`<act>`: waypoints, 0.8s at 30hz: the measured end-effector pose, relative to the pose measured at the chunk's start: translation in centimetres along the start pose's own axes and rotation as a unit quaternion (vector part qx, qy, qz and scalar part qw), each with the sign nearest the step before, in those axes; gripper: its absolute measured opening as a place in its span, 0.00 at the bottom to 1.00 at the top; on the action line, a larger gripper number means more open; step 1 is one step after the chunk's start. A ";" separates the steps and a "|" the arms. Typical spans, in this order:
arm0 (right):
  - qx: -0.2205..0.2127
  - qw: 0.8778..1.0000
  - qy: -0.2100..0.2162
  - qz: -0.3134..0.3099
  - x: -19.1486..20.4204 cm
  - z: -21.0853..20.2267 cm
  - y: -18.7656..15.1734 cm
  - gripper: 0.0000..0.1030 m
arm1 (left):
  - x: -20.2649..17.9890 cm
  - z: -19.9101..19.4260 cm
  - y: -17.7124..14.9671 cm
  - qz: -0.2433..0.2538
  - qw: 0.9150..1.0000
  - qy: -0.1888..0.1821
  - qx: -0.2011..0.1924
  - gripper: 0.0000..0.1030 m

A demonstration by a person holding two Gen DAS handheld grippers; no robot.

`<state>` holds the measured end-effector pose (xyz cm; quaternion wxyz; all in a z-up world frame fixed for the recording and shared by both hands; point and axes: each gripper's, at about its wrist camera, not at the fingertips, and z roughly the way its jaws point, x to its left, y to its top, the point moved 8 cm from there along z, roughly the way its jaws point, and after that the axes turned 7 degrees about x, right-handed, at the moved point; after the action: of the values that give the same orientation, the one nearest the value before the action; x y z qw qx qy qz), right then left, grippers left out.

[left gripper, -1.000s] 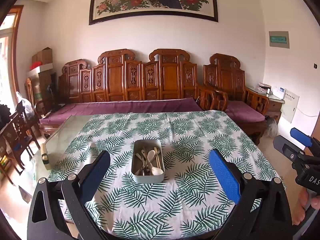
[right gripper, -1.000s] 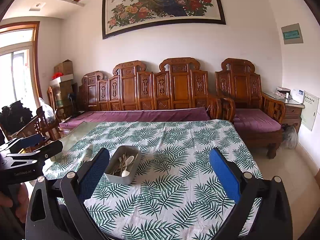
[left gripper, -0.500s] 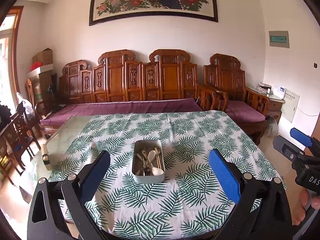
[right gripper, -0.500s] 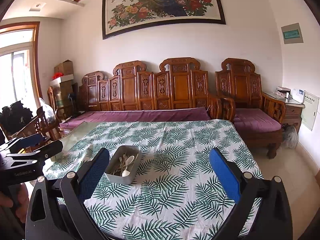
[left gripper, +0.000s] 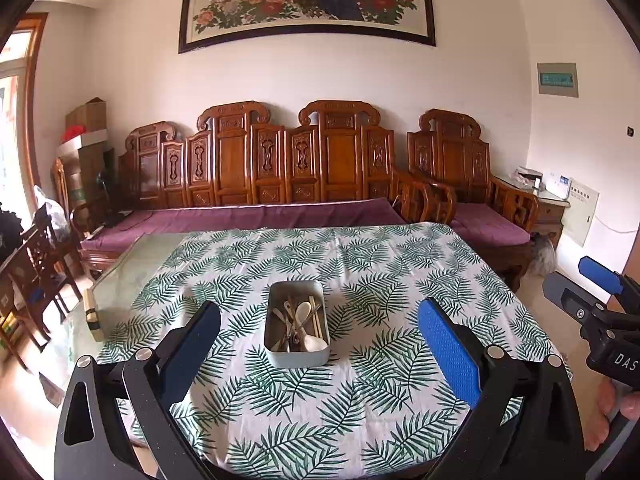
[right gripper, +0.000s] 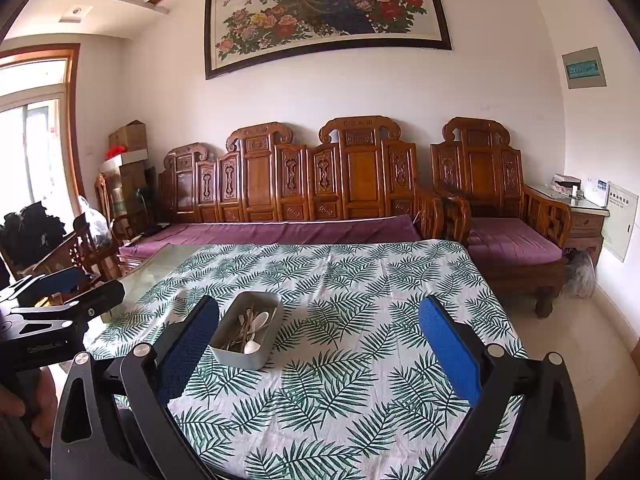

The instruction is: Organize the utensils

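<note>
At the bottom of the left wrist view the left gripper is seen spread wide with nothing between its blue pads; at the bottom of the right wrist view the right gripper is likewise spread wide and empty. Both are held above the near edge of the leaf-print tablecloth. Just beyond, at the centre of the left view and left of centre in the right view, a metal tray is found, with the utensils lying jumbled inside it: a white spoon, metal cutlery and what look like chopsticks. Nothing else is seen on the cloth. Such a scene would fit utensils already gathered into the tray, or a heap waiting to be sorted out of it. If a piece is to be lifted, a single handle should be singled out and pinched narrowly, so that neighbours are not dragged. Farthest off, a carved wooden sofa is seen against the wall.
</note>
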<state>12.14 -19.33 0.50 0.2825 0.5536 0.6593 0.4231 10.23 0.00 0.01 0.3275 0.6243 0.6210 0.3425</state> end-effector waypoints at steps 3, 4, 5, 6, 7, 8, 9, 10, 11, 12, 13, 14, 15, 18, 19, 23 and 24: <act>0.000 1.000 0.000 0.000 0.0 0.0 0.0 0.98 | 0.0 0.0 0.0 0.000 1.000 0.000 0.000 0.93; 0.000 1.000 0.000 0.000 0.0 0.0 0.0 0.98 | 0.0 0.0 0.0 0.000 1.000 0.000 0.000 0.93; 0.001 1.000 0.000 0.000 0.0 0.0 0.0 0.98 | 0.0 0.0 0.0 0.000 1.000 0.000 0.000 0.93; 0.001 1.000 0.000 0.000 0.0 0.0 0.0 0.98 | 0.0 0.0 0.0 0.000 1.000 0.000 0.000 0.93; 0.001 1.000 0.000 0.000 0.0 0.0 0.0 0.98 | 0.0 0.0 0.0 0.000 1.000 0.000 0.000 0.93; 0.001 1.000 0.000 0.000 0.0 0.0 0.0 0.98 | 0.0 0.0 0.0 -0.001 1.000 0.000 0.000 0.93; 0.000 1.000 0.000 0.000 0.0 0.0 0.0 0.98 | 0.0 0.0 0.0 0.000 1.000 0.000 0.000 0.93; 0.000 1.000 0.000 0.000 0.0 0.0 0.0 0.98 | 0.0 0.0 0.0 0.000 1.000 0.000 0.000 0.93; 0.000 1.000 0.000 0.000 0.0 0.0 0.0 0.98 | 0.0 0.0 0.0 0.000 1.000 0.000 0.000 0.93; 0.000 1.000 0.000 0.000 0.0 0.0 0.0 0.98 | 0.0 0.0 0.0 0.000 1.000 0.000 0.000 0.93; 0.000 1.000 0.000 0.000 0.0 0.0 0.0 0.98 | 0.0 0.0 -0.1 0.000 1.000 0.000 0.000 0.93; 0.000 1.000 0.000 0.001 0.0 0.1 -0.1 0.98 | 0.0 0.0 0.0 0.000 1.000 0.000 0.000 0.93; 0.000 1.000 0.000 0.001 0.0 0.0 0.0 0.98 | 0.0 0.0 -0.1 0.000 1.000 0.000 0.000 0.93; 0.000 1.000 0.000 0.000 0.0 0.1 -0.1 0.98 | 0.0 0.0 -0.1 -0.001 1.000 0.000 0.000 0.93; 0.000 1.000 0.000 0.001 0.0 0.0 -0.1 0.98 | 0.0 0.0 0.0 0.000 1.000 0.000 -0.001 0.93; 0.000 1.000 0.000 0.000 0.1 0.1 -0.2 0.98 | 0.0 -0.2 0.0 0.000 1.000 0.000 -0.001 0.93; 0.000 1.000 0.001 0.000 0.1 0.1 -0.2 0.98 | 0.0 -0.2 0.0 -0.001 1.000 0.000 -0.001 0.93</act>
<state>12.11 -19.22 0.29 0.2820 0.5531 0.6598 0.4233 10.11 -0.03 0.11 0.3283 0.6236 0.6211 0.3430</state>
